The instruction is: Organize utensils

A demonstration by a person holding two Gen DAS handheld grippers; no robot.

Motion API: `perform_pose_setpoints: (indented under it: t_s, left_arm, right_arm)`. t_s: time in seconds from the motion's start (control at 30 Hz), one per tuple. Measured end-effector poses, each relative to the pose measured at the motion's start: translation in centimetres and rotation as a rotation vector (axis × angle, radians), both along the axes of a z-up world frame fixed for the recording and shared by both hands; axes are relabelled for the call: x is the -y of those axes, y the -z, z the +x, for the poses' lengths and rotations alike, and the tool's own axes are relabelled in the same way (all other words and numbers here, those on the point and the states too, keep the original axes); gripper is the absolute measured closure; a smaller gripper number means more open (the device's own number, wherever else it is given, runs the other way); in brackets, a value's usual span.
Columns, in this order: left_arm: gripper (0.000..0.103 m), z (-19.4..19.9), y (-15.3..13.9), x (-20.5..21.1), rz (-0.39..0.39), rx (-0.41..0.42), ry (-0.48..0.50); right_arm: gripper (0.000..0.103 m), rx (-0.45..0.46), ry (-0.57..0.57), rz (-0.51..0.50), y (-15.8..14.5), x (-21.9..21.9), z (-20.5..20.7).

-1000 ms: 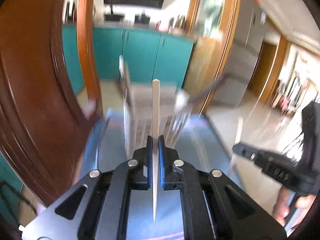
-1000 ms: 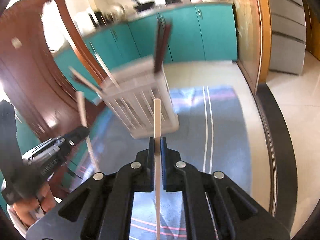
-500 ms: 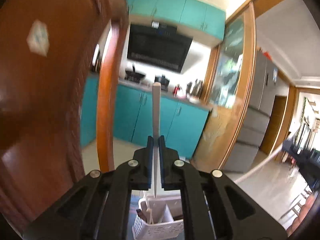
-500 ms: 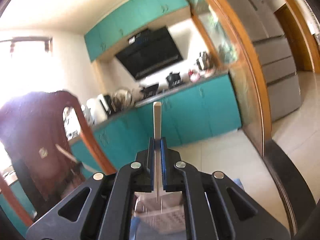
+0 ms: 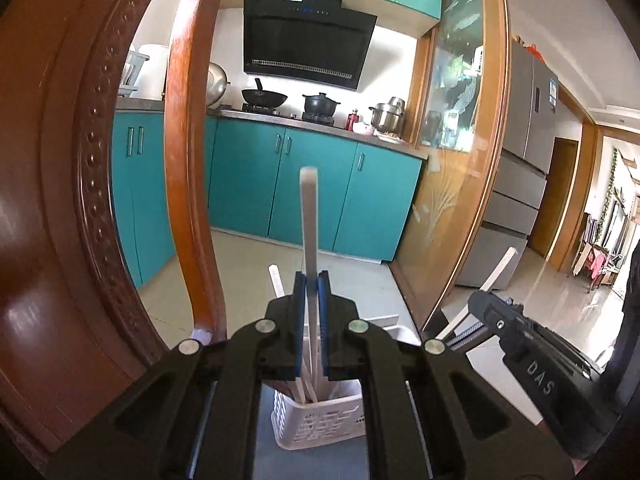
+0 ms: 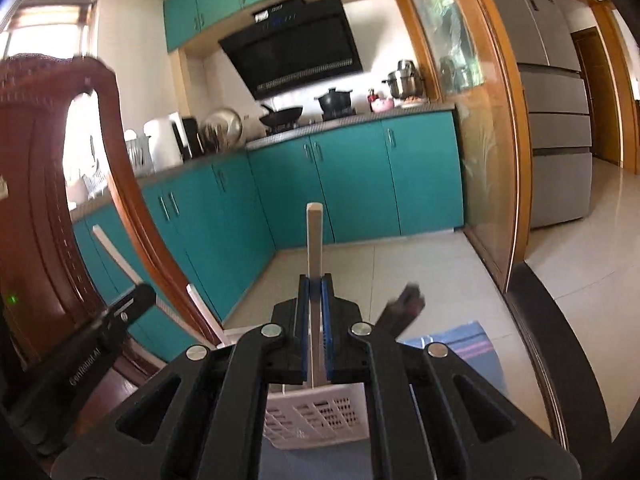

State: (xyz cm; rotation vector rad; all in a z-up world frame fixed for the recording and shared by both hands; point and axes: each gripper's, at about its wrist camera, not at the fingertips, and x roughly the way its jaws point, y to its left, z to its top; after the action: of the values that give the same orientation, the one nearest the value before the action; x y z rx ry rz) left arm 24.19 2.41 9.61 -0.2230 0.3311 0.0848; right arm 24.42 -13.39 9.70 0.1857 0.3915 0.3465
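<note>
My left gripper (image 5: 311,280) is shut on a pale wooden chopstick (image 5: 310,216) that stands upright, its lower end down in a white slotted utensil basket (image 5: 320,424) just under the jaws. My right gripper (image 6: 315,282) is shut on a second pale chopstick (image 6: 315,236), upright over the same basket (image 6: 316,416). Other pale chopsticks (image 5: 277,280) and dark utensils (image 6: 404,308) stick out of the basket. The right gripper shows at the left view's lower right (image 5: 476,300), the left gripper at the right view's lower left (image 6: 140,296).
The basket stands on a blue striped cloth (image 6: 472,348). A carved wooden chair back (image 5: 80,200) rises close on the left. Teal kitchen cabinets (image 5: 312,188), a glass door frame (image 5: 472,160) and a grey fridge (image 6: 556,120) lie beyond.
Both grippers have tilted up from looking down at the basket and come in low over it. Each chopstick now stands upright with its lower end at the basket.
</note>
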Motion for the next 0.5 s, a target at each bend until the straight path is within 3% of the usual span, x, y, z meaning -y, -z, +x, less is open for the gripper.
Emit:
perform_pose_setpoints:
  t_s: [0.07, 0.13, 0.17, 0.27, 0.37, 0.5]
  left_arm:
    - [0.091, -0.4, 0.1, -0.2, -0.001, 0.003, 0.006]
    - [0.079, -1.1, -0.2, -0.4, -0.006, 0.015, 0.014]
    - [0.077, -1.4, -0.3, -0.4, -0.008, 0.021, 0.014]
    - [0.069, -2.5, -0.6, -0.3, 0.003, 0.041, 0.016]
    - [0.054, -4.5, -0.1, 0.0, 0.042, 0.071, 0.001]
    - [0.042, -7.6, 2.3, 1.0, 0.121, 0.055, 0.013]
  right_arm:
    - [0.095, -0.004, -0.003, -0.012, 0.2, 0.0, -0.3]
    - [0.087, 0.004, -0.001, -0.01, 0.0, 0.3, -0.9]
    - [0.077, 0.006, -0.004, 0.0, -0.3, 0.7, -1.3]
    - [0.069, 0.007, -0.028, 0.051, -1.3, 1.9, -2.6]
    - [0.047, 0.04, -0.028, 0.098, -1.9, 3.3, -4.7]
    - [0.037, 0.083, 0.009, 0.046, -0.6, 4.5, -7.9]
